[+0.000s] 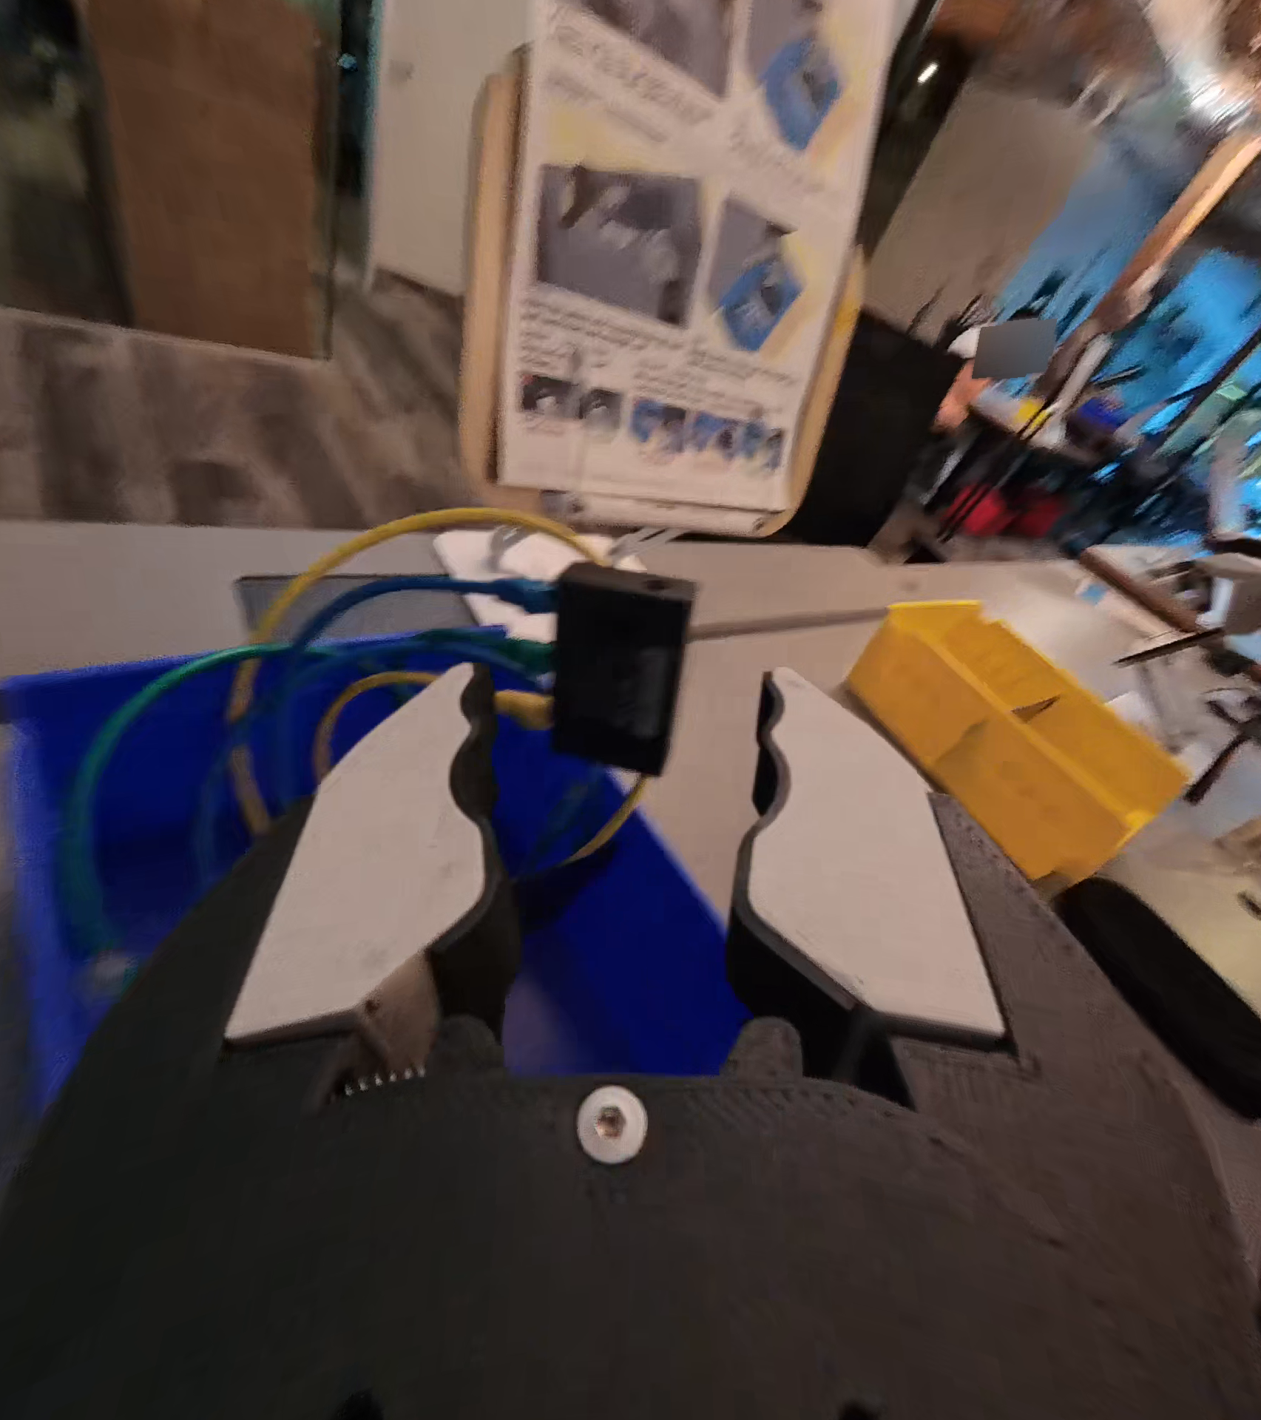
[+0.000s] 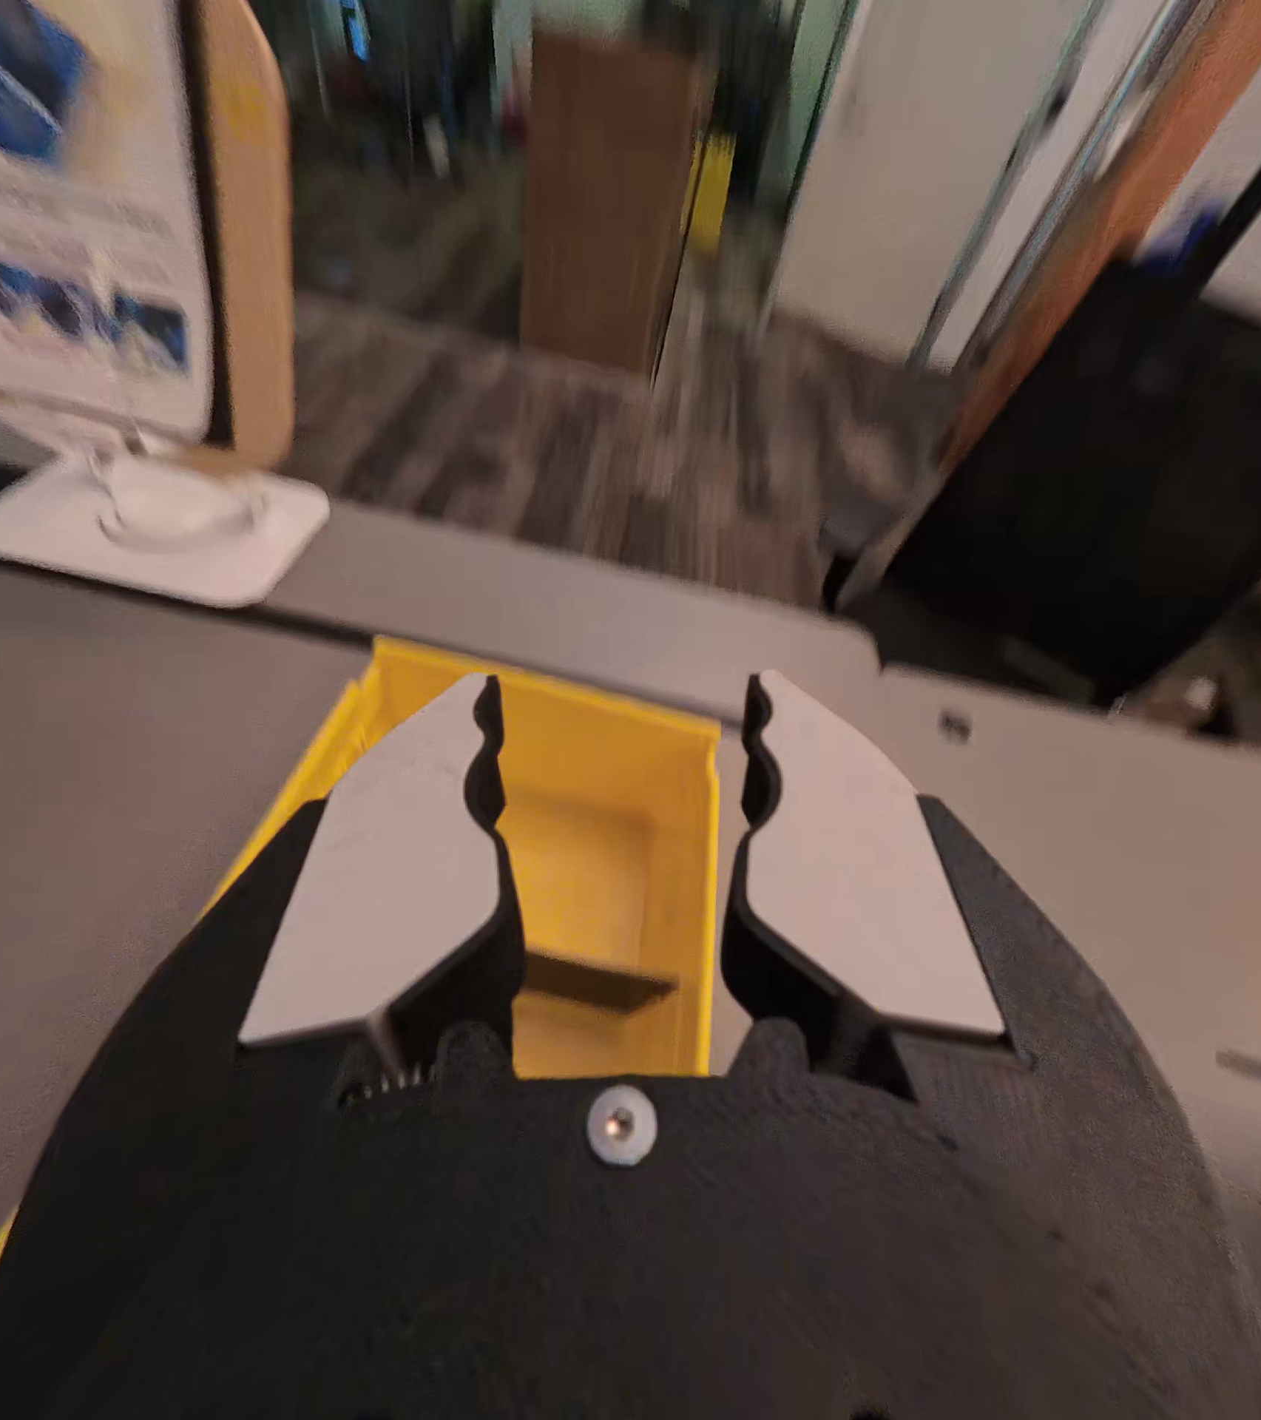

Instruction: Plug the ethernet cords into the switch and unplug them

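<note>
Black and blurred, the switch (image 1: 621, 667) stands upright beyond the left gripper (image 1: 615, 684), whose fingers are spread apart and hold nothing. Yellow, blue and green ethernet cords (image 1: 396, 653) loop from its left side over a blue bin (image 1: 151, 776); how far their plugs are seated is unclear. The right gripper (image 2: 621, 688), fingers apart and empty, hangs over a yellow bin (image 2: 688, 845) on the grey desk (image 2: 89, 768).

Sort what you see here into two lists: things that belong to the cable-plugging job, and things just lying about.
Belong to the job:
black switch
yellow cable, blue cable, green cable
left gripper, open
right gripper, open

Just lying about:
yellow bin
blue bin
poster board
white pad
</note>
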